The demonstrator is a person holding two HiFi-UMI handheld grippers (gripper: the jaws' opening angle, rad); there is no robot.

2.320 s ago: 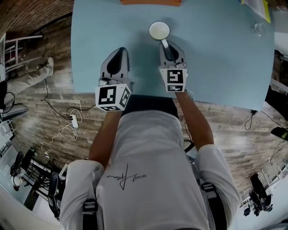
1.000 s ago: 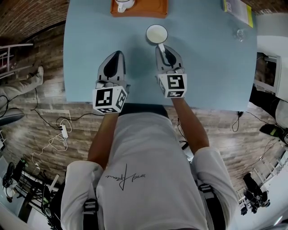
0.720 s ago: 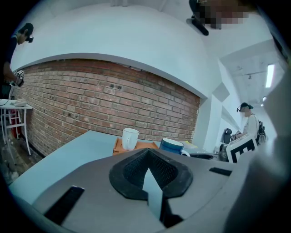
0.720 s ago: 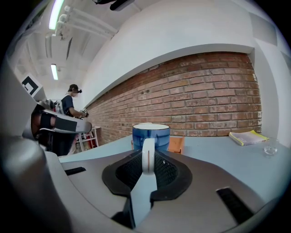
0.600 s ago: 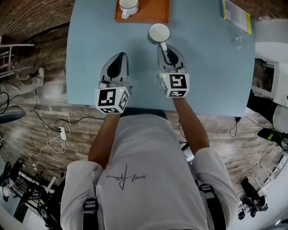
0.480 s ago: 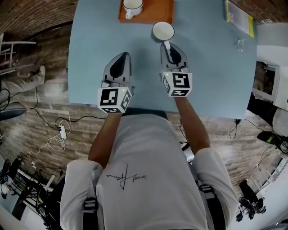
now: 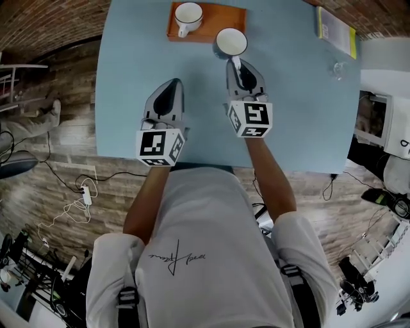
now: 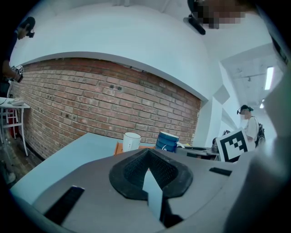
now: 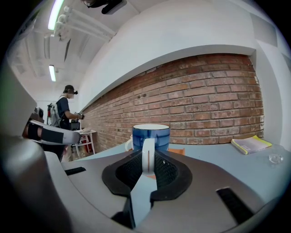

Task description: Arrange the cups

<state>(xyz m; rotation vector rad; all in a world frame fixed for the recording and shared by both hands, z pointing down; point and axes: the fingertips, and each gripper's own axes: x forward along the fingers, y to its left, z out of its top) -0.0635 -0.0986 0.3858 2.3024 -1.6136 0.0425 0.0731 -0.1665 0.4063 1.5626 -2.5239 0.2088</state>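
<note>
A blue cup (image 7: 231, 41) with a white inside is at the near right edge of the orange tray (image 7: 214, 19). My right gripper (image 7: 236, 64) is shut on its handle (image 9: 148, 154). The jaws hide the bottom of the blue cup (image 9: 151, 135), so I cannot tell whether it rests on anything. A white cup (image 7: 188, 16) stands on the tray's left part, and the white cup (image 8: 131, 141) sits left of the blue cup (image 8: 167, 142) in the left gripper view. My left gripper (image 7: 172, 83) is shut and empty over the light blue table (image 7: 128, 77), nearer to me.
A yellow book (image 7: 335, 22) lies at the table's far right corner, and a small glass (image 7: 337, 67) stands nearer on the right. A brick wall runs behind the table. A person (image 9: 68, 109) stands in the background, and cables lie on the floor (image 7: 83, 192) at left.
The right gripper has carried the blue cup away from me to the tray's near edge. The left gripper has barely moved and stays shut.
</note>
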